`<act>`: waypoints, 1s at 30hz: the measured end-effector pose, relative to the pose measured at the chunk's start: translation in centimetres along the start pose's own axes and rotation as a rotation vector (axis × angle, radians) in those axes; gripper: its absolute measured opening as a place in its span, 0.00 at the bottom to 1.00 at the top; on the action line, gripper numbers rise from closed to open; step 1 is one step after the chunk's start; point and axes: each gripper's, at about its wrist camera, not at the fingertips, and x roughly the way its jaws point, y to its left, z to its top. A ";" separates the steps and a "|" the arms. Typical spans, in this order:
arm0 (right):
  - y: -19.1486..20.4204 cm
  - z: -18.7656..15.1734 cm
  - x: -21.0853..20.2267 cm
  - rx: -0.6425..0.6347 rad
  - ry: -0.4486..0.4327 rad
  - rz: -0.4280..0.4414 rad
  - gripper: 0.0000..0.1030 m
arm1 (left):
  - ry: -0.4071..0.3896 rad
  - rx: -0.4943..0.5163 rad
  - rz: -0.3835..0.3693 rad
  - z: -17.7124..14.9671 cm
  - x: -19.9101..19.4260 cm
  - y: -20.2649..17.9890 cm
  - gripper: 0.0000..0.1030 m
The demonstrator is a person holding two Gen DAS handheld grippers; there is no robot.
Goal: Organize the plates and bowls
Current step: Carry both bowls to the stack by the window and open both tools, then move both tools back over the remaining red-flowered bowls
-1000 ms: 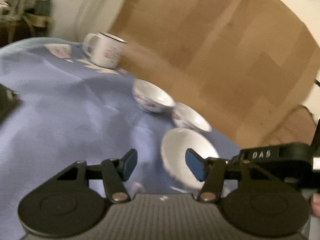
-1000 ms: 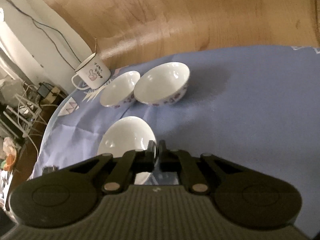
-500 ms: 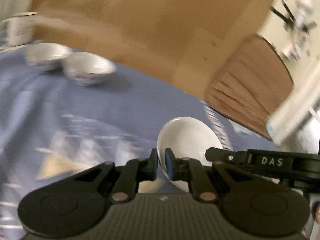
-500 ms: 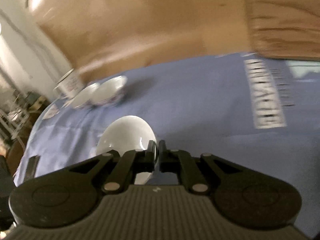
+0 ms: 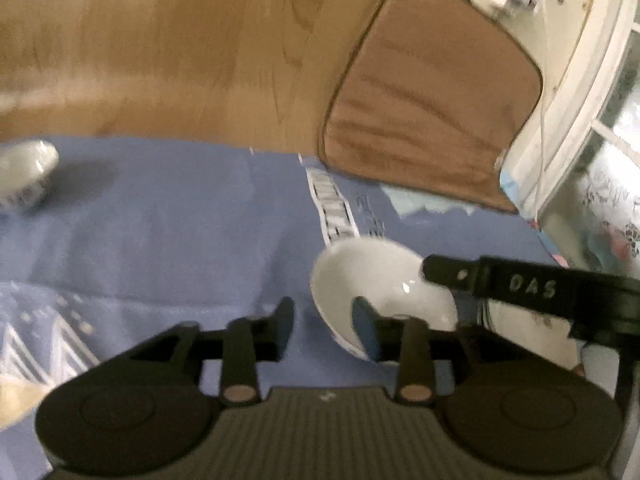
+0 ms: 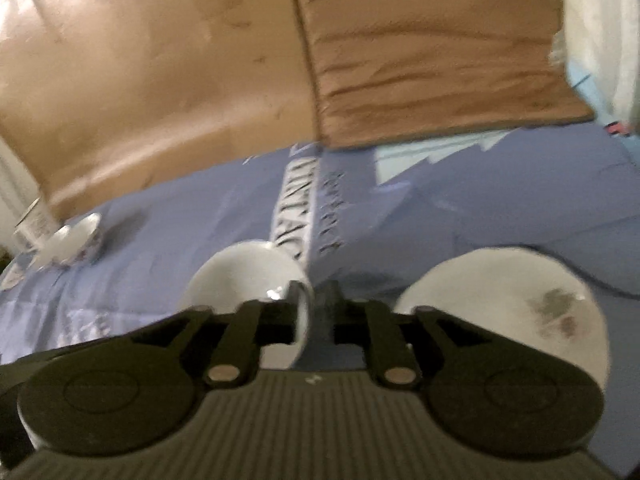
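A plain white bowl (image 5: 380,280) hangs tilted above the blue cloth. My right gripper (image 6: 310,300) is shut on its rim (image 6: 248,276); its finger also shows in the left wrist view (image 5: 452,276). My left gripper (image 5: 320,320) is open, its jaws standing either side of the bowl's near rim without pinching it. A white plate with a dark flower mark (image 6: 512,296) lies on the cloth just right of the right gripper; part of it shows below the right gripper in the left wrist view (image 5: 528,336). A patterned bowl (image 5: 24,180) stands far left.
A blue printed cloth (image 5: 180,240) covers the surface. A brown cushion (image 5: 432,96) leans against a wooden board (image 5: 180,40) at the back. A white mug (image 6: 34,220) and a small patterned bowl (image 6: 74,244) sit at the far left. A window frame (image 5: 580,100) is at the right.
My left gripper was shut on the bowl's rim half a second ago and has now opened. Both grippers and the bowl have swung right, towards the plate and cushion.
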 end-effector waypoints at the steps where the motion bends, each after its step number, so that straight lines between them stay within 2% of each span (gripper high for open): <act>1: 0.1 -0.1 -0.5 -0.001 -0.046 -0.012 0.44 | -0.021 0.001 0.011 0.2 -0.6 0.4 0.36; 5: 1.4 -0.2 -2.1 -0.021 -0.129 0.015 0.44 | -0.108 -0.015 0.086 0.7 -3.3 3.5 0.40; 11: 7.9 -1.5 -3.3 -0.190 -0.174 0.123 0.44 | -0.149 -0.046 0.305 -0.2 -5.8 10.7 0.42; 15: 13.2 -3.3 -1.9 -0.309 -0.096 0.221 0.43 | -0.136 -0.015 0.443 -1.2 -7.1 15.1 0.44; 18: 16.4 -4.3 1.0 -0.344 0.061 0.287 0.44 | -0.102 -0.001 0.532 -1.4 -7.4 18.1 0.48; 20: 18.0 -5.1 3.9 -0.329 0.227 0.324 0.44 | -0.082 -0.029 0.554 -1.4 -7.3 20.0 0.51; 24: 20.6 -5.1 5.2 -0.357 0.229 0.283 0.48 | -0.130 -0.150 0.477 -1.7 -9.2 22.9 0.55; 30: 21.4 -0.9 8.6 -0.118 0.249 0.282 0.47 | -0.168 -0.162 0.463 -2.4 -9.7 22.8 0.55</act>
